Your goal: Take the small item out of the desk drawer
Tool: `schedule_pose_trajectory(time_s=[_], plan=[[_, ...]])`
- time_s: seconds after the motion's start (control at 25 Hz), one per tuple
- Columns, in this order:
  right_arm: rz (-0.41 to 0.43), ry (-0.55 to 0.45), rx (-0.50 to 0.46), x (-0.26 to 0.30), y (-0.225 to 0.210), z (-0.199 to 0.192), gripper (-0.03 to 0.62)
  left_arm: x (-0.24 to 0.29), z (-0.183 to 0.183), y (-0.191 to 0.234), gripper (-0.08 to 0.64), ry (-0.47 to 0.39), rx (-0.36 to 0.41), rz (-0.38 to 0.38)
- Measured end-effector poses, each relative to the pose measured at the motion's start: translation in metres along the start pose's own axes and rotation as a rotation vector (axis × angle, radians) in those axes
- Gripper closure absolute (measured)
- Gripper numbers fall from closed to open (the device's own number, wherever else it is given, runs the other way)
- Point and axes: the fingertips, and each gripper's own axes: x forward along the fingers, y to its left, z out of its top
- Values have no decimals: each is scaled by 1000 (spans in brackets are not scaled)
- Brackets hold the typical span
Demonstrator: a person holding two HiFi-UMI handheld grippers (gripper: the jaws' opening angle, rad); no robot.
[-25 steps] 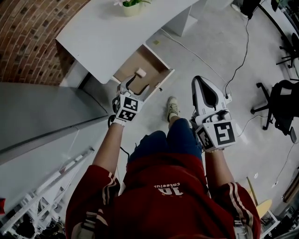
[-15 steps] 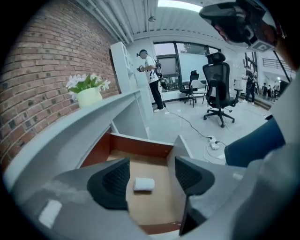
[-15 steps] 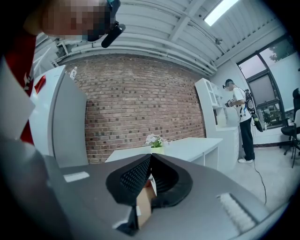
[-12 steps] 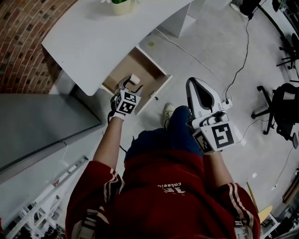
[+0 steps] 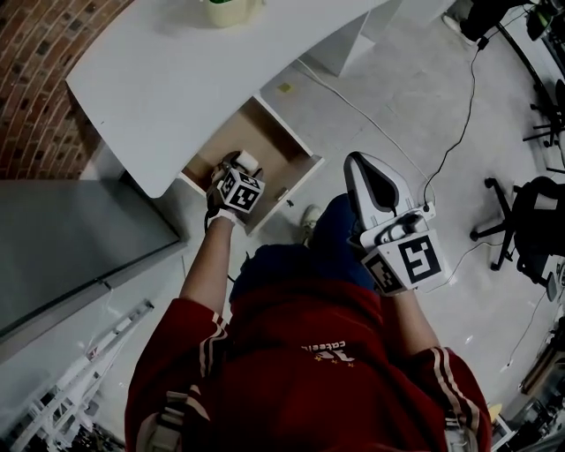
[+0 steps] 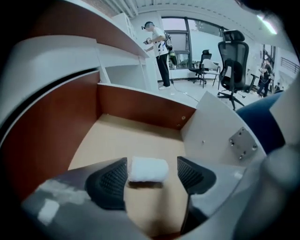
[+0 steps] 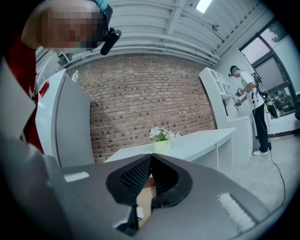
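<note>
The desk drawer (image 5: 275, 134) stands pulled out under the white desk (image 5: 168, 71). A small white item (image 5: 248, 161) lies on its wooden floor. My left gripper (image 5: 235, 169) reaches down into the drawer. In the left gripper view the small white item (image 6: 148, 169) sits between the left gripper's (image 6: 152, 161) pads, close by the left pad (image 6: 110, 182) and clear of the right pad (image 6: 193, 174). Its jaws have just been opening and stand open around the item. My right gripper (image 5: 352, 166) hangs over the floor to the drawer's right, shut and empty; its tips (image 7: 151, 157) meet.
A flower pot (image 5: 228, 11) stands on the desk. The drawer's front panel (image 5: 297, 179) faces me. A grey cabinet (image 5: 71, 238) is at the left by a brick wall (image 5: 35, 97). A cable (image 5: 388, 124) crosses the floor, with an office chair (image 5: 534, 221) at the right.
My left gripper has dropped from above the drawer's front edge down into the drawer, around the white item. The right gripper has sunk a little.
</note>
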Motion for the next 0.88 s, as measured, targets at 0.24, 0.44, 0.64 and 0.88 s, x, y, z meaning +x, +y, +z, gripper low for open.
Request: schedule_pose_trajectory(time_s=[0.24, 0.44, 0.64, 0.88], plan=[[19, 27, -24, 6, -6, 1, 602, 26, -17, 7, 231, 99, 21, 46], [3, 31, -6, 5, -11, 12, 601, 13, -2, 14, 293, 36, -60, 19], [9, 46, 7, 2, 4, 39, 602, -29, 22, 10, 295, -18, -113, -22], [-2, 36, -13, -25, 33, 97, 602, -95, 50, -6, 295, -65, -127, -49]])
